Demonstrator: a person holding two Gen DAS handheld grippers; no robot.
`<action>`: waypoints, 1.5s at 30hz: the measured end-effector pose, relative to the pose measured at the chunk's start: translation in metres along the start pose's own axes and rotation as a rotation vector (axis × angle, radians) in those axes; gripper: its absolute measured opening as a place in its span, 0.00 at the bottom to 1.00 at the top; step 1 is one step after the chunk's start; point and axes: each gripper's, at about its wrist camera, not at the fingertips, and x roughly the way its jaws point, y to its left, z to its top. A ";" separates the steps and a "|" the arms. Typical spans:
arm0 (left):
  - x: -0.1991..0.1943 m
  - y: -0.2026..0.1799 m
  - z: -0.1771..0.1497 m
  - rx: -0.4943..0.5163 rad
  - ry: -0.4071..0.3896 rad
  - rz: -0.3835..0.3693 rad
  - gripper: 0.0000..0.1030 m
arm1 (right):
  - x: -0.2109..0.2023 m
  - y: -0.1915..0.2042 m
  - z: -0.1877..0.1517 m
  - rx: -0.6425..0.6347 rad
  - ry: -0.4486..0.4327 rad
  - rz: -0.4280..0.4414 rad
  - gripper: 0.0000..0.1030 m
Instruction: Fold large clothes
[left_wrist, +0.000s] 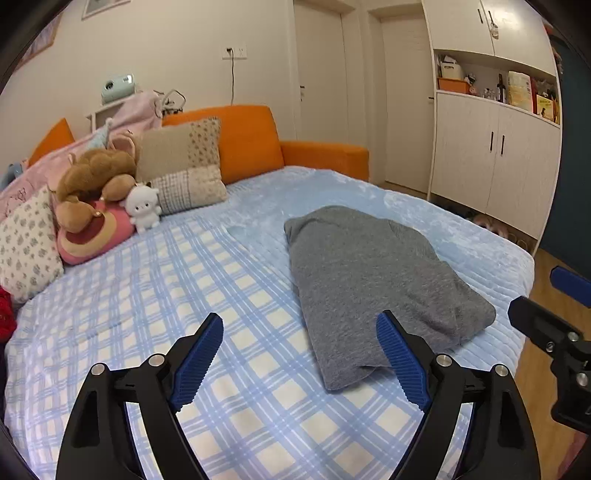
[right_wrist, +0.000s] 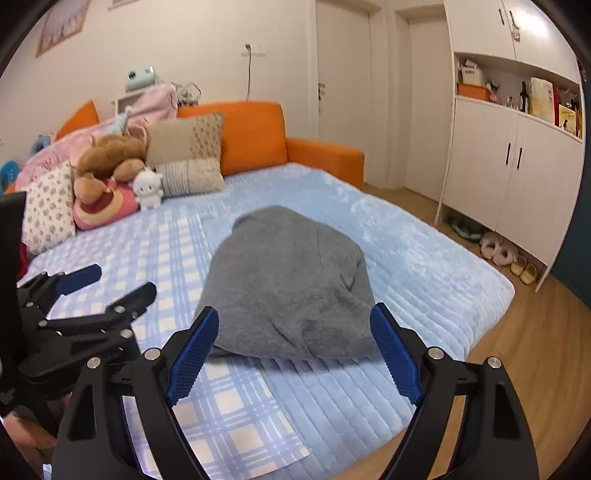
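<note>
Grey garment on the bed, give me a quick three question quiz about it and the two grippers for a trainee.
1. True or false: the left gripper is clamped on the grey garment.
2. Which surface does the garment lie on? A) wooden floor B) blue bed cover C) orange sofa back
3. Fill in: the right gripper has its jaws ____, with nothing between the pads.

Key
1. False; its jaws stand apart above the bed and grip nothing.
2. B
3. open
</note>
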 end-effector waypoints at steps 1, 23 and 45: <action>-0.002 -0.001 -0.001 0.000 -0.008 0.005 0.85 | -0.002 0.000 -0.001 -0.004 -0.017 0.012 0.80; -0.018 -0.071 -0.025 0.005 -0.091 0.020 0.92 | -0.020 -0.053 -0.045 0.046 -0.106 -0.007 0.80; -0.025 -0.074 -0.033 -0.011 -0.082 0.051 0.93 | -0.027 -0.059 -0.055 0.056 -0.132 -0.004 0.80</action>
